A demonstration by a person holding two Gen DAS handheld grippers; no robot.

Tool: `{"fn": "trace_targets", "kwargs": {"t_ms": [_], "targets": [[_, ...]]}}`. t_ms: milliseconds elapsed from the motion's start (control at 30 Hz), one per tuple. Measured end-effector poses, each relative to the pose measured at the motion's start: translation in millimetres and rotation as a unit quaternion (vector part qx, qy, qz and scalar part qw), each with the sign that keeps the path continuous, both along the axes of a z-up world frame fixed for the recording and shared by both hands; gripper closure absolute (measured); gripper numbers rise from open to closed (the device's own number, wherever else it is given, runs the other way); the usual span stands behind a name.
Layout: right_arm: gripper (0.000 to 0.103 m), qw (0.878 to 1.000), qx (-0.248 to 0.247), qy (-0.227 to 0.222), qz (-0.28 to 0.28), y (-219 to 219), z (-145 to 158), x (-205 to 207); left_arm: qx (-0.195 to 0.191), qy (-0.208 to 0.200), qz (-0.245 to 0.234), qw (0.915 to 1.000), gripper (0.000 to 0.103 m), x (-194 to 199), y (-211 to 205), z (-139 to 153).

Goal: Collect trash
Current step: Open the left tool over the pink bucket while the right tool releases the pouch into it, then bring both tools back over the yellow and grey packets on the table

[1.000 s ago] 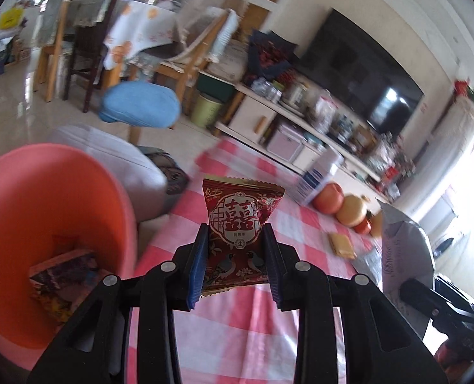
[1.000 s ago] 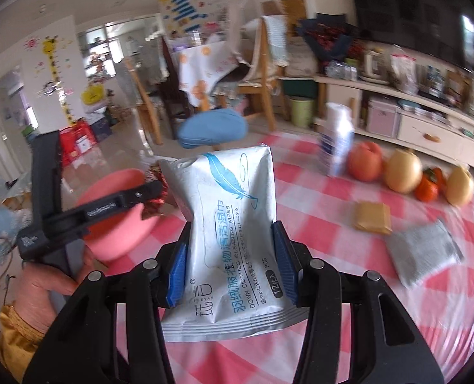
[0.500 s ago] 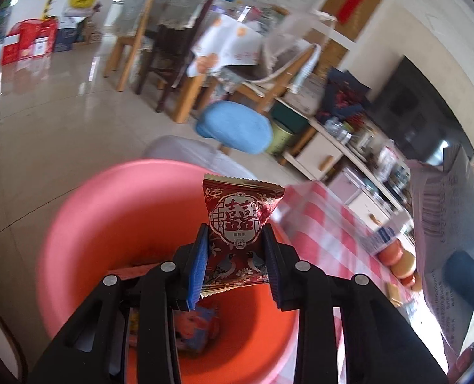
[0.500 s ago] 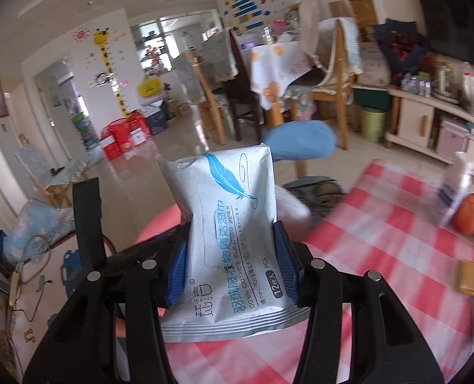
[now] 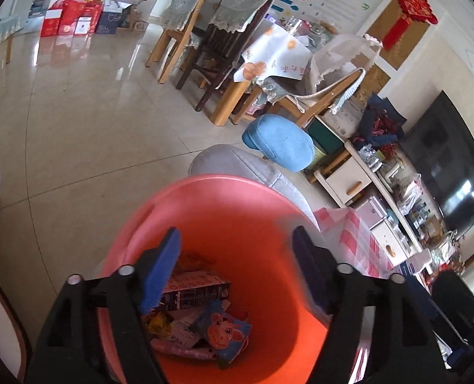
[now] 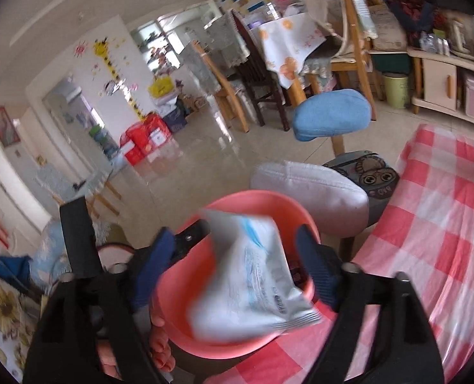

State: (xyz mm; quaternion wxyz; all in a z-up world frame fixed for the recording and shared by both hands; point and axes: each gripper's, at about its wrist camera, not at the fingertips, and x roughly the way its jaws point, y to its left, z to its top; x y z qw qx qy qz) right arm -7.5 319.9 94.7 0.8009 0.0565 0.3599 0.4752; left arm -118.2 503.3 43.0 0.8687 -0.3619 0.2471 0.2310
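- Left gripper [image 5: 237, 265]: jaws have just been opening, nothing between them, over pink bin [image 5: 204, 198].
- Right gripper [image 6: 237, 268]: jaws have just been opening; blurred white wipes pack [image 6: 253, 275] loose between them, above the bin.
- Wrappers [image 5: 201, 320] lie inside it.

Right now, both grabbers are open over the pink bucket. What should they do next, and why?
Probably pull both back toward the checked table for more trash. The left gripper has just opened with nothing between its jaws, above wrappers in the pink bucket. The right gripper has just opened too, and the white wipes pack is tilting loose over the bucket.
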Motion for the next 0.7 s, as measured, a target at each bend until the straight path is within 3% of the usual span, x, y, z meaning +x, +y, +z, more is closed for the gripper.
{"fn": "trace_targets", "kwargs": {"t_ms": [267,500,700], "targets": [[0.010,0.999,-0.014,-0.016,-0.047,-36,-2,-5,0.019,-0.022,0.020,0.9994,0.015,-3,-5,7],[0.008,0.994,-0.046,-0.045,-0.093,-68,-5,-11,0.038,-0.061,-0.004,0.9974,0.010,6,-25,18],[0.006,0.987,-0.068,-0.083,-0.121,-97,-10,-17,0.094,-0.129,-0.045,0.9861,0.009,15,-61,33]]}}
